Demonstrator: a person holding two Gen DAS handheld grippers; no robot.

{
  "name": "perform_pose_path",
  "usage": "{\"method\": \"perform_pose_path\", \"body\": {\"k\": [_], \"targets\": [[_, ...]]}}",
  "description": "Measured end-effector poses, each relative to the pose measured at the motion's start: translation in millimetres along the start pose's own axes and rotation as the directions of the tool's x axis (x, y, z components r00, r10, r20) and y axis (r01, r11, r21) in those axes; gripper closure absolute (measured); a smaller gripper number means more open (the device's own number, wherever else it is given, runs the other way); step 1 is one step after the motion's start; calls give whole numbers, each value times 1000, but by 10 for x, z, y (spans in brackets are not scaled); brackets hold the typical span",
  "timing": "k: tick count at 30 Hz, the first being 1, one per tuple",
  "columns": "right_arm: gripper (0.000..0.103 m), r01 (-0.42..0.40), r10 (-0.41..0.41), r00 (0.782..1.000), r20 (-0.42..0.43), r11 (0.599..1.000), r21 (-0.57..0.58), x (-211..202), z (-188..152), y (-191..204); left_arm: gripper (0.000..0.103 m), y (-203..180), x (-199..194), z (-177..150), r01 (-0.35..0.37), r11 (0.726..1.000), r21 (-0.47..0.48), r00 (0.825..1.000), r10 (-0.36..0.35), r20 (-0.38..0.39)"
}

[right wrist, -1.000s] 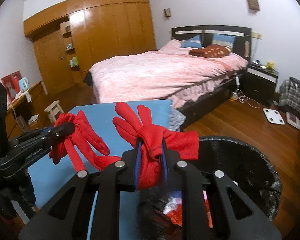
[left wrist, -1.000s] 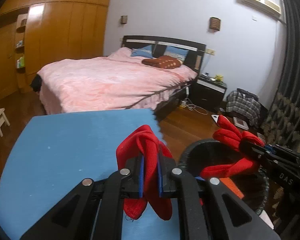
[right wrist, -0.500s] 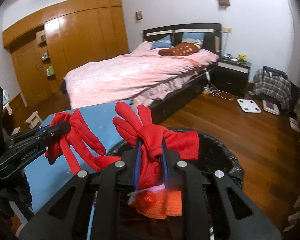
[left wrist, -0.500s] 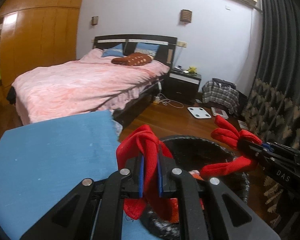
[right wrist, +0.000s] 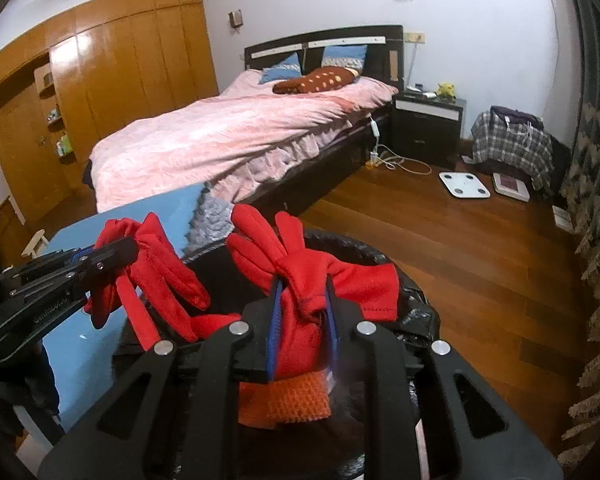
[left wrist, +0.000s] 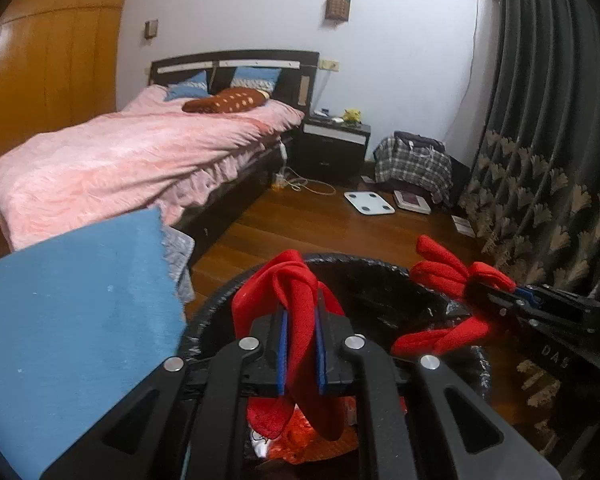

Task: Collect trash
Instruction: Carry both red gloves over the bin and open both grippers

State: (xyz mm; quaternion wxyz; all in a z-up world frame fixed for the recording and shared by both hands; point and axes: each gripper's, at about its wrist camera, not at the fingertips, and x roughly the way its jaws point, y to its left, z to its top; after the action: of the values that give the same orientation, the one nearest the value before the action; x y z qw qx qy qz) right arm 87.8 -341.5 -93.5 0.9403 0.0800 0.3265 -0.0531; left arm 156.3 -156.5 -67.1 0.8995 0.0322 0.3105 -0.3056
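Left gripper: your jaws are clamped on a red glove, which hangs above the near rim of the black-lined bin.
Right gripper: your jaws are pinched on the second red glove, with its cuff spread toward 3 o'clock over the bin.
Bin contents: orange knit and red scraps lie directly below both gloves.
Blue table: it sits at your 9 o'clock, its edge just beside the bin rim.
Step in hand: release, by my reading.
How to do it well: keep each glove inside the rim before you let go, and part the jaws fully so the fabric slips free.
Risk: dangling glove fingers could catch on the liner edge at 9 o'clock, so centre first.
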Motion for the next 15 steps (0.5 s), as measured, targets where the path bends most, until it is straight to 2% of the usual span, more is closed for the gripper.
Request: {"method": "perform_pose_path", "body": {"k": [3,5,8,13,14,15], "targets": [[79,14,-14,1000,-15,1000,9,77,-45,-51,82,-40,126,-12,41,999,-1,999,-42,-32],[69,25,-24,1000,-20,1000,18,114,-72,-84,59,-56,173,-19,52,999,-8,998,-53,-45],[60,35,-34,999,-20,999,27,127,-86,-126,51,-72,174,-23,59,998,-7,997,-59,-43],[27,56,-56,998,2,998,35,79,-71,-147,36,-38,92,-5,41,999,-4,999,-41,-30],[16,58,-58,998,8,998,36,53,-68,-142,33,-23,49,2,30,1000,-6,999,-30,-21],[14,55,-56,998,12,998,36,36,-57,-152,28,-10,15,8,24,1000,-7,1000,-24,-13]]}}
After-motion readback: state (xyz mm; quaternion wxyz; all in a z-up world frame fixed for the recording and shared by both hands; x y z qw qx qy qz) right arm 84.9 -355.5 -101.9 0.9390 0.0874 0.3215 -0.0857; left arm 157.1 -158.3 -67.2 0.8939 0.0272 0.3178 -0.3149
